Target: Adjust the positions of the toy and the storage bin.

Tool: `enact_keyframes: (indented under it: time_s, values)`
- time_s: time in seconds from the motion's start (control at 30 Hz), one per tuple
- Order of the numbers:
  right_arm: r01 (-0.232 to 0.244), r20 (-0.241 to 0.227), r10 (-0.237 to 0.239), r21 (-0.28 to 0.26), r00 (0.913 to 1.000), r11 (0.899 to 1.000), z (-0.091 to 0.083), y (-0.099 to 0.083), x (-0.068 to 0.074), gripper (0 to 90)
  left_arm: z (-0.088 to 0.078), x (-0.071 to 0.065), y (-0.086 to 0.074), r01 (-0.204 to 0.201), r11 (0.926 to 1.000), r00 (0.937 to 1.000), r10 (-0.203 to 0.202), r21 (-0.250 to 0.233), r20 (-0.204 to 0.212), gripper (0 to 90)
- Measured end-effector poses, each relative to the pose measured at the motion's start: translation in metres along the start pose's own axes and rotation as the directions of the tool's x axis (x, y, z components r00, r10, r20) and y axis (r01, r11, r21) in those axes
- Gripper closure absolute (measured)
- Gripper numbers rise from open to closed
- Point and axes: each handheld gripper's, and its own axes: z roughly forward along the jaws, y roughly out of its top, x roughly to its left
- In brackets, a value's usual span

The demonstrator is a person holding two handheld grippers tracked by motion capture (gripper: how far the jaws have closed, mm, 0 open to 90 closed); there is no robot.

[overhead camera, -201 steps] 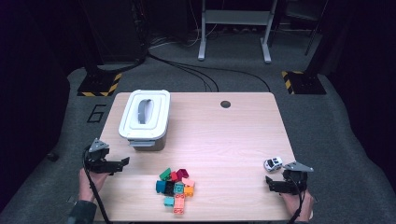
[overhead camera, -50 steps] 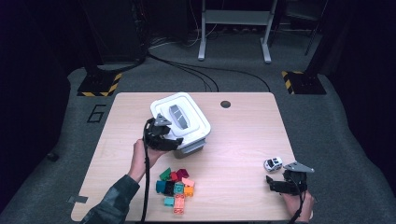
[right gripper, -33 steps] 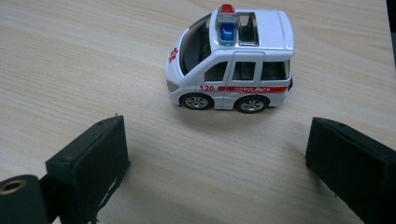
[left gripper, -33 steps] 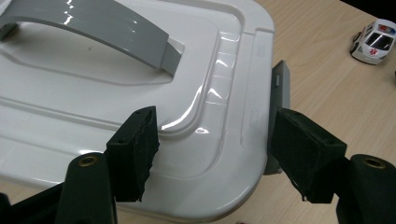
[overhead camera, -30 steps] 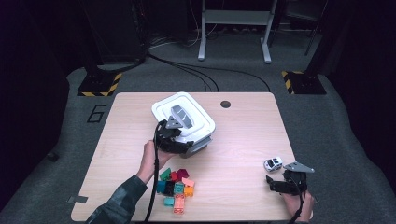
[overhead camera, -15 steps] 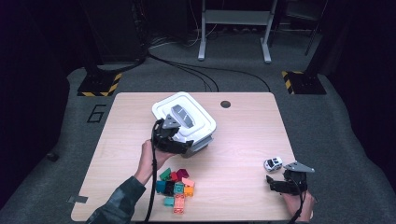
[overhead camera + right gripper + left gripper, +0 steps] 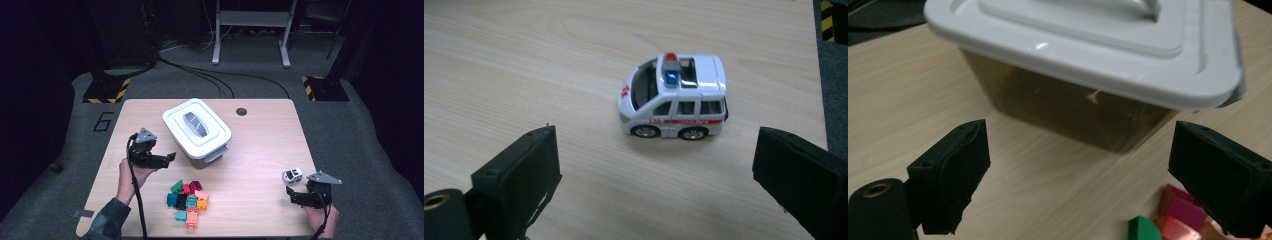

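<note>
White-lidded storage box [image 7: 197, 129] sits mid-tabletop [image 7: 260, 150]
Its smoky clear walls carry a grey handle; left gripper [image 7: 169, 157] just beside it, fingers just opened wide, empty. Right gripper [image 7: 290, 192] fingers wide near toy ambulance [image 7: 292, 175]

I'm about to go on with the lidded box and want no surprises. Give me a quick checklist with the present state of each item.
1. Left gripper empty: ok, its jaws have just been opening and nothing sits between them.
2. Left gripper apart from the box: ok, a strip of table shows between.
3. Lid seated on the box: ok, still on.
4. Bricks clear of the box: ok, in a cluster nearer the person.
5. Right gripper open: ok, nothing held.
6. Toy ambulance upright and free: ok, on its wheels ahead of the right gripper.
</note>
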Motion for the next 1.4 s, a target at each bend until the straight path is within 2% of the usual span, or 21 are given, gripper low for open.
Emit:
enact_keyframes:
  time_s: [0.03, 0.17, 0.2, 0.27, 0.3, 0.37, 0.4, 0.57, 0.73, 0.8, 1.07, 1.2, 1.27, 1.3, 1.4]
  values:
    - [0.018, 0.001, -0.018, 0.000, 0.9998, 1.000, -0.001, 0.003, 0.001, 4.2, 0.001, 0.005, -0.006, 0.021, 0.9998, 0.9998, -0.021, 0.003, -0.007, 8.4]
    - [0.040, -0.008, -0.040, -0.006, 0.9991, 0.999, -0.006, 0.017, 0.009, 3.5, 0.008, 0.025, -0.030, 0.073, 0.9967, 0.9963, -0.071, 0.037, -0.048, 5.6]
    - [0.052, -0.008, -0.052, -0.017, 0.9986, 0.999, -0.006, 0.022, 0.011, 3.5, 0.010, 0.030, -0.037, 0.085, 0.9952, 0.9942, -0.081, 0.049, -0.070, 5.4]
    - [0.061, -0.020, -0.062, -0.028, 0.9979, 0.998, -0.006, 0.031, 0.014, 3.5, 0.012, 0.038, -0.047, 0.106, 0.9924, 0.9911, -0.101, 0.062, -0.086, 4.5]
    - [0.064, -0.026, -0.065, -0.031, 0.9975, 0.997, -0.005, 0.035, 0.017, 3.5, 0.013, 0.042, -0.052, 0.105, 0.9916, 0.9897, -0.096, 0.076, -0.106, 4.3]
    - [0.077, -0.040, -0.079, -0.033, 0.9961, 0.996, -0.003, 0.044, 0.022, 3.5, 0.016, 0.049, -0.064, 0.133, 0.9889, 0.9844, -0.124, 0.067, -0.125, 3.7]
    - [0.086, -0.044, -0.087, -0.030, 0.9952, 0.996, -0.001, 0.048, 0.025, 3.4, 0.018, 0.052, -0.070, 0.136, 0.9886, 0.9815, -0.126, 0.065, -0.144, 3.7]
    - [0.126, -0.068, -0.128, -0.029, 0.9895, 0.992, 0.012, 0.070, 0.037, 2.9, 0.026, 0.064, -0.091, 0.145, 0.9844, 0.9769, -0.126, 0.100, -0.173, 3.2]
    - [0.129, -0.116, -0.130, -0.018, 0.9847, 0.992, 0.031, 0.088, 0.050, 1.9, 0.030, 0.067, -0.105, 0.140, 0.9862, 0.9701, -0.119, 0.089, -0.211, 6.4]
    - [0.141, -0.129, -0.140, -0.003, 0.9818, 0.990, 0.039, 0.094, 0.054, 1.7, 0.032, 0.068, -0.109, 0.140, 0.9862, 0.9689, -0.118, 0.089, -0.217, 6.3]
    - [0.169, -0.161, -0.165, 0.011, 0.9731, 0.986, 0.057, 0.115, 0.068, 0.4, 0.044, 0.070, -0.120, 0.145, 0.9810, 0.9747, -0.120, 0.129, -0.189, 2.5]
    - [0.182, -0.168, -0.177, 0.017, 0.9699, 0.983, 0.060, 0.128, 0.071, 0.0, 0.046, 0.069, -0.122, 0.145, 0.9834, 0.9741, -0.123, 0.109, -0.190, 0.0]
    - [0.176, -0.175, -0.173, 0.007, 0.9693, 0.984, 0.062, 0.134, 0.074, 0.0, 0.046, 0.069, -0.124, 0.145, 0.9851, 0.9742, -0.125, 0.093, -0.188, 0.0]
    - [0.192, -0.180, -0.190, -0.004, 0.9653, 0.981, 0.062, 0.137, 0.074, 0.0, 0.046, 0.069, -0.125, 0.143, 0.9865, 0.9738, -0.127, 0.079, -0.189, 0.0]
    - [0.187, -0.197, -0.185, -0.013, 0.9626, 0.982, 0.060, 0.148, 0.078, 0.0, 0.045, 0.069, -0.127, 0.137, 0.9880, 0.9756, -0.122, 0.071, -0.182, 0.0]
